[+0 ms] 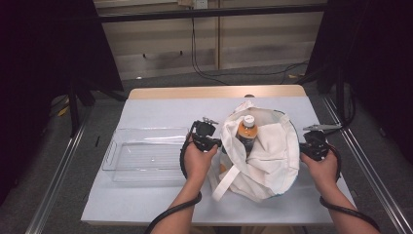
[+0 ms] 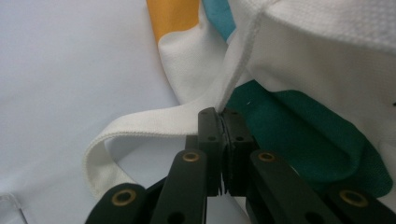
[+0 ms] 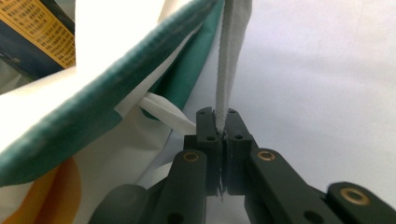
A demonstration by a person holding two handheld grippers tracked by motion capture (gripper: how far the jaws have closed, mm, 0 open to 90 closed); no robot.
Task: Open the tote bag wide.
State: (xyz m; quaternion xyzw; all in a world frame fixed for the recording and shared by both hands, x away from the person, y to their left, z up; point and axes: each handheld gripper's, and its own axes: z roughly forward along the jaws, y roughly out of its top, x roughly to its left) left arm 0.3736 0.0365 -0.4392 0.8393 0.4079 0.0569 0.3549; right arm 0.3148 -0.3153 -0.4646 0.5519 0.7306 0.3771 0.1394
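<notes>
- At the centre of the table [image 1: 146, 204], slightly toward three o'clock, a white cloth bag [image 1: 265, 161] is seen lying on the pale sheet, its mouth held open.
- Inside the bag, toward its eleven o'clock side, an upright bottle [image 1: 246, 132] with an amber body and a white cap is shown; part of its dark and yellow label [image 3: 32, 32] is visible at the upper left of the right gripper view.
- At nine o'clock of the bag, the left gripper [image 1: 214, 143] is held against the bag's edge. In the left gripper view its jaws are seen pressed together on the white fabric [image 2: 219, 100] at the bag's rim, beside the point where a white strap [image 2: 140, 128] loops away across the sheet.
- At three o'clock of the bag, the right gripper [image 1: 303, 146] is held against the opposite edge. In the right gripper view [image 3: 219, 119] its jaws are seen pinched on a fold of white fabric [image 3: 231, 56] that rises straight up from them.
- Teal [image 2: 303, 126] and orange [image 2: 175, 18] printed patches are visible on the bag's cloth in both gripper views.
- At nine o'clock of the left gripper, a clear plastic tray [image 1: 109, 161] is seen resting on the sheet, apart from the bag.
</notes>
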